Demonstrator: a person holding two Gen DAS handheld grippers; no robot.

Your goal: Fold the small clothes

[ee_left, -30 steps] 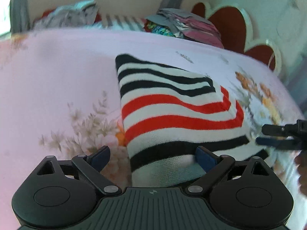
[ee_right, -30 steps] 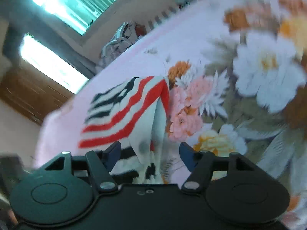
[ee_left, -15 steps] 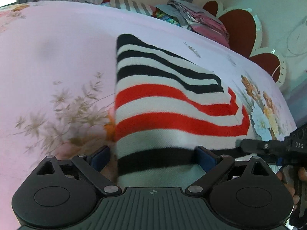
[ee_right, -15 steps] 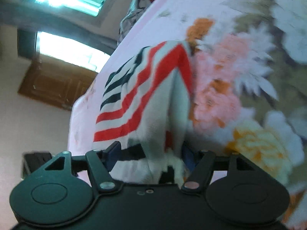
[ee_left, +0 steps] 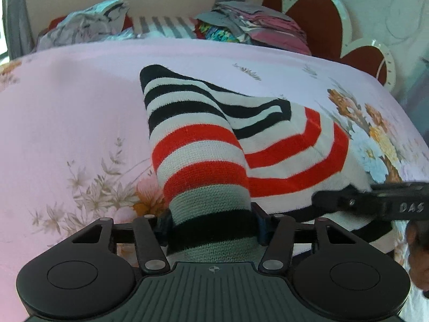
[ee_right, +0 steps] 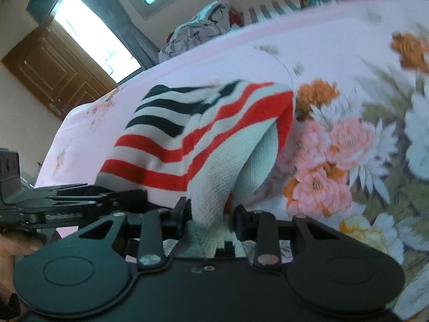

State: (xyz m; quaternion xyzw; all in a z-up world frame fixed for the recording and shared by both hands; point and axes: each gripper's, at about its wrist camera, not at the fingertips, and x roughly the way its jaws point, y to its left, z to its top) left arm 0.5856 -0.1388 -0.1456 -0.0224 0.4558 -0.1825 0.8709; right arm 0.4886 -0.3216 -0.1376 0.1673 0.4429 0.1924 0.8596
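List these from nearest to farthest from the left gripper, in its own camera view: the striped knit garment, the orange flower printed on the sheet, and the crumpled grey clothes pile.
1. Striped knit garment, clamped in the jaws of the left gripper.
2. Orange printed flower, just left on the sheet.
3. Crumpled grey clothes pile, far back left.

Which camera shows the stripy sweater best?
The left wrist view. There the striped sweater lies sharp across the pink bedsheet, black and red stripes clear, its near edge pinched in the left gripper. The right wrist view shows it blurred and side-on, bunched in the right gripper.
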